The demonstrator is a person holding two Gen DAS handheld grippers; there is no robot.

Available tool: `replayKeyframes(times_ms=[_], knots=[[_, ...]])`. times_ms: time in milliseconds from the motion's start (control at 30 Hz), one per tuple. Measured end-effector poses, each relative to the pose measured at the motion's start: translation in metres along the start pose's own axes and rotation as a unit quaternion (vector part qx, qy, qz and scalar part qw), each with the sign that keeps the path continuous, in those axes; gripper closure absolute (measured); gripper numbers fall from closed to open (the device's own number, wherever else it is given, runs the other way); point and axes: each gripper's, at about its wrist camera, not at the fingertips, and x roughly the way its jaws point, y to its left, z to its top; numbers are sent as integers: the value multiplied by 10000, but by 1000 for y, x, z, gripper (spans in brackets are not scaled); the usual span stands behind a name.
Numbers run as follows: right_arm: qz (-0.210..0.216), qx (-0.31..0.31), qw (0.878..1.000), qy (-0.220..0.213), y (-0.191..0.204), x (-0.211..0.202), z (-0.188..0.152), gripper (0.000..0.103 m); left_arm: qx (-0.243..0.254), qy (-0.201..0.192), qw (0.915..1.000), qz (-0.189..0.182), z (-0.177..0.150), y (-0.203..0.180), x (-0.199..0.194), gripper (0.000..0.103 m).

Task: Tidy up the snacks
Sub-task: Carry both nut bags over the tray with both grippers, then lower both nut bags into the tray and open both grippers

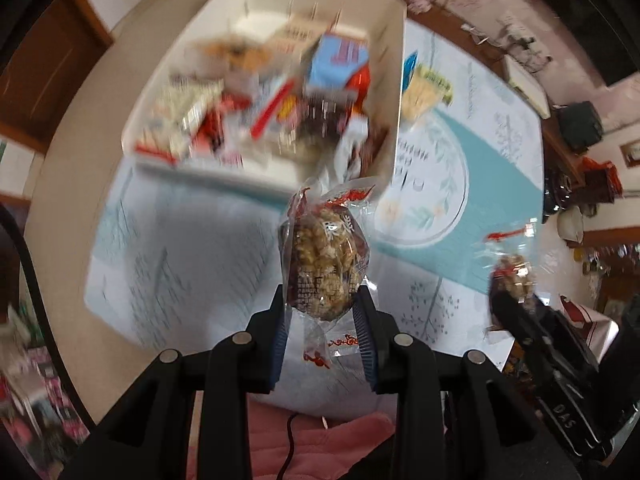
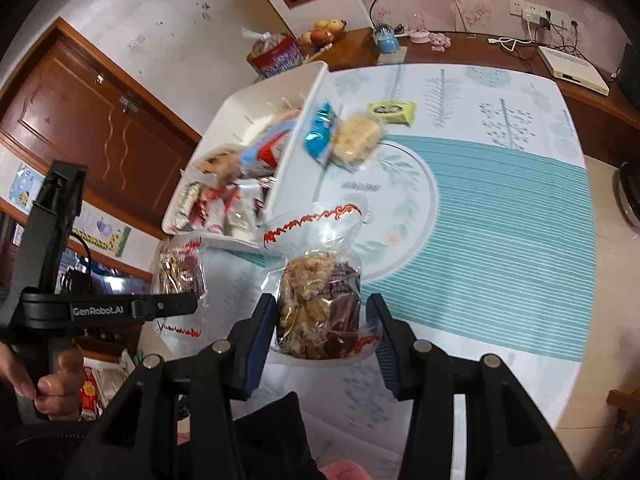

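Note:
My left gripper point(image 1: 322, 300) is shut on a clear-wrapped nut brittle snack point(image 1: 324, 260), which hangs above the tablecloth just in front of the white bin point(image 1: 394, 80). The bin is full of several mixed snack packets and looks blurred. My right gripper point(image 2: 320, 320) is shut on a second, similar nut brittle snack point(image 2: 316, 292), raised over the table to the right of the white bin point(image 2: 296, 168). That second snack point(image 1: 516, 276) also shows at the right edge of the left wrist view. A blue packet point(image 2: 320, 132), a pale rice cracker pack point(image 2: 356, 140) and a green packet point(image 2: 392, 110) lie loose beside the bin.
A teal and white patterned cloth point(image 2: 500, 208) covers the table. Behind it a wooden sideboard carries a fruit bowl point(image 2: 324, 30), a red bag point(image 2: 276, 56), a white box point(image 2: 572, 66) and cables. A person's hand point(image 2: 48, 392) grips the left gripper's handle.

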Motion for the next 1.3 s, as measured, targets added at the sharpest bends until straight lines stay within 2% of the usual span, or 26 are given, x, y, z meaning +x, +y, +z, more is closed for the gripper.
replayKeyframes(times_ms=[300, 667, 833, 1067, 1167, 1300], knots=[[130, 216, 9988, -418, 47, 31, 3, 56, 813, -650, 9941, -297, 38, 33, -28, 73], [169, 487, 9919, -1163, 91, 62, 18, 56, 1585, -1393, 9748, -727, 79, 54, -42, 73], [155, 464, 9889, -1404, 105, 72, 25, 56, 1734, -1691, 9674, -737, 87, 63, -45, 73], [75, 455, 9865, -1572, 115, 83, 34, 55, 1719, -1841, 9653, -688, 97, 73, -41, 73], [0, 455, 9871, -1538, 118, 85, 36, 54, 1647, -1826, 9667, -704, 99, 78, -40, 66], [-152, 308, 9887, -1462, 124, 82, 38, 54, 1601, -1660, 9695, -827, 102, 85, -36, 50]])
